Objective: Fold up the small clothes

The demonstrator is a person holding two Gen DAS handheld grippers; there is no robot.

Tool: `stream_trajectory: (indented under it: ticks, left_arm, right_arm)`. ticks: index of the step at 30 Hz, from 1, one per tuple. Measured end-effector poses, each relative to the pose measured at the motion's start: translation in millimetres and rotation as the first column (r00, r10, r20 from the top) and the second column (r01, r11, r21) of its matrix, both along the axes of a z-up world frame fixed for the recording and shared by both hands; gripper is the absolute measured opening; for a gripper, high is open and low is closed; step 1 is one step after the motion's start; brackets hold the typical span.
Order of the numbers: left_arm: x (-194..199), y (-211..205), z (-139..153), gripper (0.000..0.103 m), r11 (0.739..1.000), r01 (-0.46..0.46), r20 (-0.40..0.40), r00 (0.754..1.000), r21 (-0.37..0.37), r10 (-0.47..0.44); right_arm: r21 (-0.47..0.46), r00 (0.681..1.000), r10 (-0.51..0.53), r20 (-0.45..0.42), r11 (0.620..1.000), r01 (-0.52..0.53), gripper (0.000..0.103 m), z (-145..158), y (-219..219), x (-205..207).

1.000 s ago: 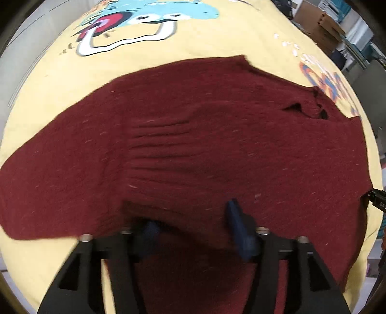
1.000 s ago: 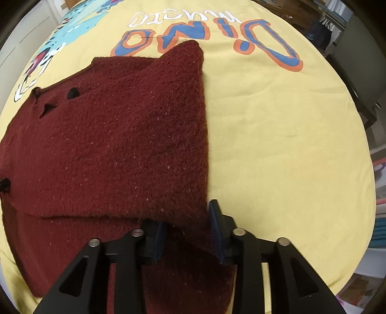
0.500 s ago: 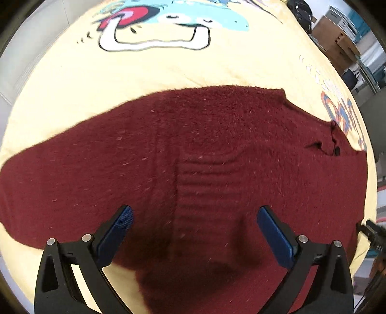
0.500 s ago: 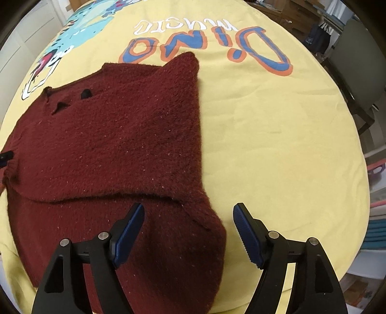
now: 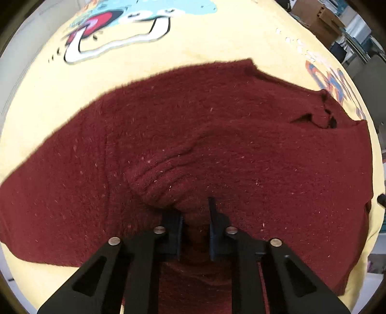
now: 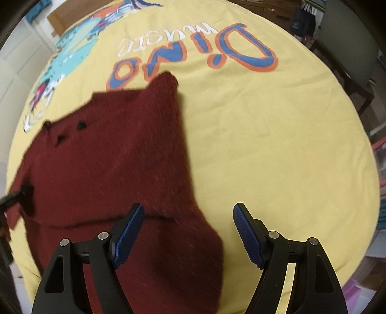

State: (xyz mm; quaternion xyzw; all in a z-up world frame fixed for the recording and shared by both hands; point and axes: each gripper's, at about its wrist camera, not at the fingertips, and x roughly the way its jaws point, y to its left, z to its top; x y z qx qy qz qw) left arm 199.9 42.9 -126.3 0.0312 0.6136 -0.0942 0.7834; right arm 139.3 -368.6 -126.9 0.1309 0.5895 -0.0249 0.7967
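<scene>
Yellow cloth [image 6: 277, 135], printed: fills both views as the ground layer; blue-and-orange lettering [image 6: 193, 55] across upper centre of the right wrist view, teal, red and white cartoon figure [image 5: 115, 36] at upper left of the left wrist view.

Dark red knitted sweater [image 5: 217, 145], lying on the cloth: spans the middle band of the left wrist view edge to edge; occupies left half of the right wrist view [image 6: 115, 157], upper corner touching the lettering, lower part folded over with a layered edge at lower left. Ribbed section bunched into a ridge at lower centre of the left wrist view.

Left gripper [image 5: 195, 217], bottom centre of its view: black frame, blue pads, jaws narrow, closed on the bunched knit ridge.

Right gripper [image 6: 188, 231], bottom centre of its view: jaws spread wide, holding nothing; left pad [image 6: 129, 231] over the sweater, right pad [image 6: 246, 233] over bare yellow cloth.

Cardboard box [image 5: 318, 17], upper right of the left wrist view, beyond the cloth's edge.
</scene>
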Motion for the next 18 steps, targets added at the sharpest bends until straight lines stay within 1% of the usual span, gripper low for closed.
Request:
stream_trajectory:
  ticks: [4, 6, 8, 9, 10, 11, 12, 13, 14, 15, 16, 17, 18]
  left_arm:
    - [-6, -2, 30, 0.012, 1.000, 0.014, 0.094, 0.995, 0.016, -0.015]
    - [-11, 0, 38, 0.012, 0.999, 0.015, 0.122, 0.992, 0.028, -0.018]
    - [-15, -8, 41, 0.012, 0.997, 0.025, 0.153, 0.988, 0.069, -0.035]
    - [-18, -11, 40, 0.012, 0.996, 0.027, 0.162, 0.986, 0.086, -0.041]
    - [-20, -11, 34, 0.012, 0.995, 0.025, 0.161, 0.986, 0.093, -0.040]
    - [-20, -11, 31, 0.012, 0.996, 0.017, 0.150, 0.988, 0.086, -0.030]
    - [-20, -11, 27, 0.012, 0.997, 0.007, 0.135, 0.991, 0.075, -0.017]
    - [-18, -6, 23, 0.012, 0.998, -0.001, 0.126, 0.992, 0.067, -0.008]
    - [-10, 0, 20, 0.012, 0.998, -0.007, 0.119, 0.993, 0.064, -0.001]
    - [-12, 1, 17, 0.012, 0.998, -0.009, 0.115, 0.993, 0.063, 0.002]
    - [-8, 10, 15, 0.012, 0.998, -0.011, 0.113, 0.994, 0.061, 0.004]
    - [-8, 12, 15, 0.012, 0.998, -0.014, 0.111, 0.994, 0.058, 0.007]
    - [-10, 13, 12, 0.012, 0.998, -0.015, 0.109, 0.994, 0.057, 0.009]
  right_arm:
    - [0.040, 0.999, -0.031, 0.034, 0.999, 0.029, 0.077, -1, -7, 31]
    - [0.057, 0.999, -0.040, 0.028, 0.998, 0.039, 0.077, -9, -10, 53]
    - [0.078, 0.999, -0.032, 0.003, 0.996, 0.032, 0.077, -20, -7, 68]
    - [0.093, 0.999, -0.027, -0.021, 0.995, 0.029, 0.068, -27, -5, 75]
    - [0.101, 0.999, -0.025, -0.035, 0.995, 0.028, 0.033, -32, -4, 78]
    - [0.115, 0.998, -0.021, -0.052, 0.993, 0.027, 0.021, -37, -2, 81]
    - [0.123, 0.998, -0.026, -0.058, 0.992, 0.033, 0.022, -40, -3, 81]
    - [0.123, 0.998, -0.031, -0.052, 0.992, 0.038, 0.020, -40, -3, 80]
    - [0.124, 0.999, -0.038, -0.037, 0.991, 0.043, 0.019, -37, -6, 78]
    - [0.127, 0.999, -0.048, -0.024, 0.991, 0.051, 0.018, -34, -10, 75]
    - [0.129, 0.998, -0.061, -0.012, 0.990, 0.062, 0.011, -32, -14, 72]
    - [0.110, 0.997, -0.073, -0.002, 0.991, 0.072, 0.011, -30, -17, 69]
    - [0.065, 0.997, -0.078, -0.001, 0.995, 0.078, 0.010, -29, -20, 67]
